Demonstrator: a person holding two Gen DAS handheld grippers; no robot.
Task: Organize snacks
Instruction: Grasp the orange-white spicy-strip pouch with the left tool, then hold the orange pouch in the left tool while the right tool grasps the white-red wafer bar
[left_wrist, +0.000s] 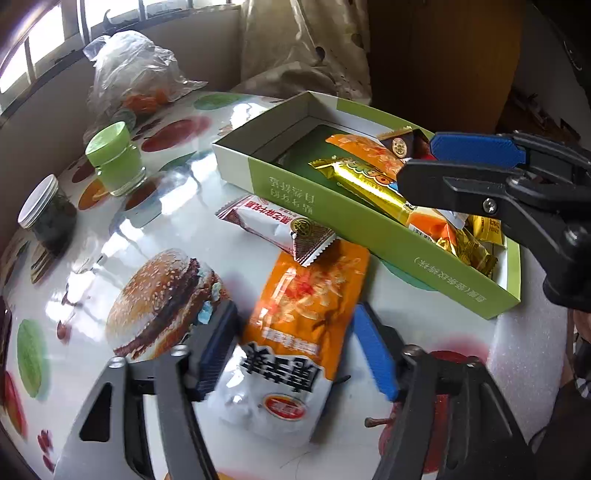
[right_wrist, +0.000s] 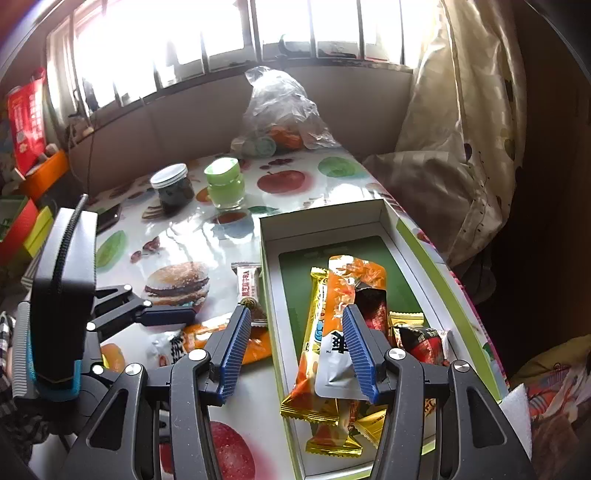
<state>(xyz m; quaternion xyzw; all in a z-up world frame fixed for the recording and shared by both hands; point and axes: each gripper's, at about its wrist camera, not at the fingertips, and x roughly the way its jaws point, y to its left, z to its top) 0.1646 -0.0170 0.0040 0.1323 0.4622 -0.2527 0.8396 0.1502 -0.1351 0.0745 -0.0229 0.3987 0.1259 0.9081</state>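
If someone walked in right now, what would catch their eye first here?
Probably the long green box on the fruit-print table, already piled with gold and orange snack packets. Next, the big orange and white packet lying outside it, between the open fingers of the left gripper. The right gripper hangs open over the box.

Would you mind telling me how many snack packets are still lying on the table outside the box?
2: the orange-and-white packet between the left gripper's fingers, and the brown-and-white packet beside the box.
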